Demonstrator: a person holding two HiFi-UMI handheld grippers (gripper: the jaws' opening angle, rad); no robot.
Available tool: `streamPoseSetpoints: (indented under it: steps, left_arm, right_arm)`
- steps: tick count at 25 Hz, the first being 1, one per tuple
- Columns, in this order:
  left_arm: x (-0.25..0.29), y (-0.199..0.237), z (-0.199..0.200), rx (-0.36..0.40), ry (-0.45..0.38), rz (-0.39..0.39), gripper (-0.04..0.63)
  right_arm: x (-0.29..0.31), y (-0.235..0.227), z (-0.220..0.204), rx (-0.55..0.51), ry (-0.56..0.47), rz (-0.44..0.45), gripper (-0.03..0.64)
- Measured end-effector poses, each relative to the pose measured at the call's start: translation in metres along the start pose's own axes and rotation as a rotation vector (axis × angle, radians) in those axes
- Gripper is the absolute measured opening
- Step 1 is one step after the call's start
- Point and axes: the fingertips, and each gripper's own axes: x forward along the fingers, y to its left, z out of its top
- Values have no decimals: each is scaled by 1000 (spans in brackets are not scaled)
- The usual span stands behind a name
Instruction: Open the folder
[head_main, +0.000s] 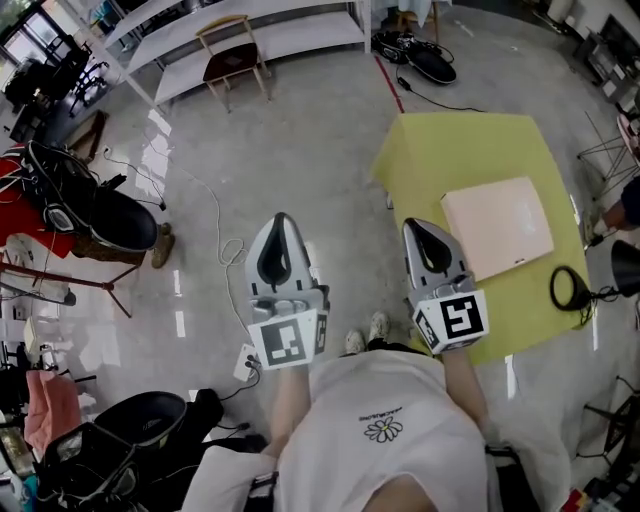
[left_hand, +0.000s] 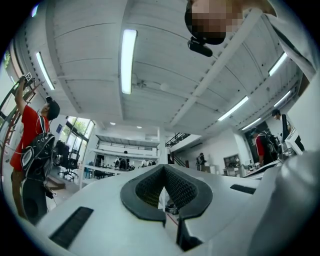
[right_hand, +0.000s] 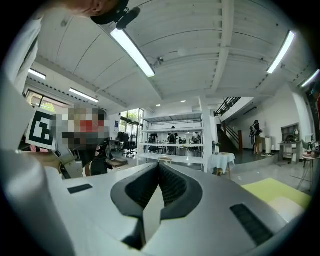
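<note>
Folder (head_main: 497, 226) pale pink (closed), flat on tbl (head_main: 440, 150)

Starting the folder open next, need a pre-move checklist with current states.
1. Folder closed, flat on yellow table: ok.
2. Left gripper empty, fingers shut: ok.
3. Right gripper empty, fingers shut: ok.
4. Grippers aimed at folder: not ok. The left one hangs over the floor, the right one is at the table's near edge beside the folder.
5. Folder's opening edge identified: cannot tell.
6. Black ring-shaped object apart from folder: ok.
</note>
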Motion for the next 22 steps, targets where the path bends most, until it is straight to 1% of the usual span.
streamPoseSetpoints:
  steps: [3,6,9,12,15,18,22]
  left_arm:
    - [10,-11,-2,-7,2,-14,12]
    - [24,-26,-9,-7,5,-53,12]
    - [48,-46,-16,-18,-9,-117,12]
    - [66,-80,-15,-44,-29,-183,12]
    - [78,-126,-12,-87,-52,-290,12]
    - [87,-186,-17,-104,-55,-434,12]
    - [101,-267,-19,-126,-60,-624,12]
  right_arm:
    - [0,-10,2,-4,-15,-3,12]
    - [0,-22,-4,7,-18,-27,12]
    - [-2,-41,-12,16,-15,-83,12]
    - [-22,-66,-11,29,-34,-151,12]
    - [-55,-95,-11,38,-60,-253,12]
    - [-93,-130,-23,54,-49,-387,12]
    - [-148,-175,-34,105,-43,-577,12]
